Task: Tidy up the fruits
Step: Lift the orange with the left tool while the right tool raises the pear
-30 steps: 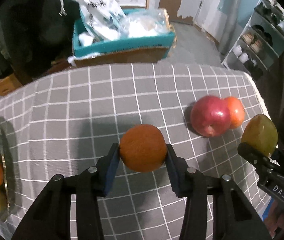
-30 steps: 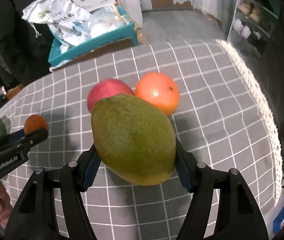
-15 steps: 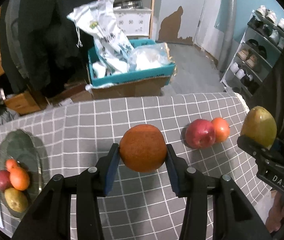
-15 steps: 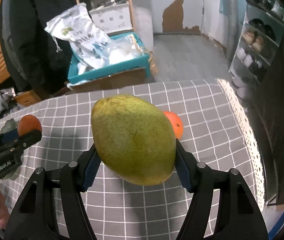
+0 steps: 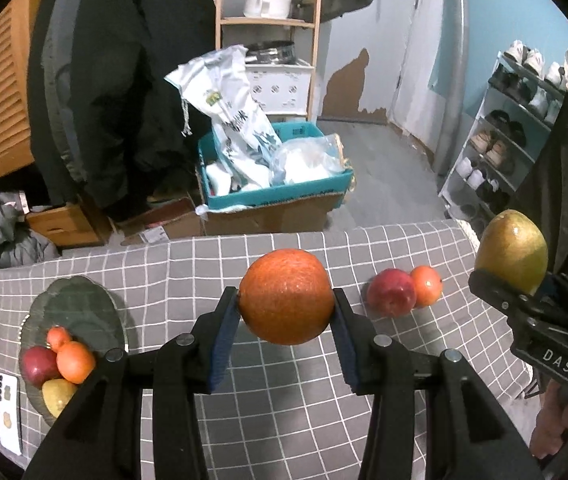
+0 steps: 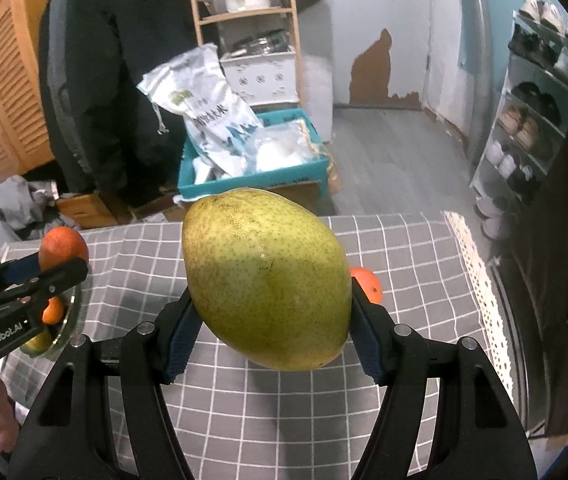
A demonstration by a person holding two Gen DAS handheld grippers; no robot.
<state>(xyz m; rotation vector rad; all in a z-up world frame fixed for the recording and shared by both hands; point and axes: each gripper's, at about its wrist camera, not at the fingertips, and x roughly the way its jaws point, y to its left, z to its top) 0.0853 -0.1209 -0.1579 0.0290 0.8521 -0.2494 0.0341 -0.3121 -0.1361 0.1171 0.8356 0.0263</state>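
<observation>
Checked tablecloth (image 5: 203, 264), orange (image 5: 286, 295) between left gripper (image 5: 286, 320) pads

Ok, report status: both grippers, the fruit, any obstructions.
Left gripper shut on orange, right gripper shut on mango. Plate holds four fruits. Apple and tangerine on tablecloth. Nothing in the way.

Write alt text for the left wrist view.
The left gripper clamps an orange above a grey checked tablecloth. A dark plate at left holds four fruits; a red apple and small orange lie at right, where the right gripper holds a mango.
</observation>
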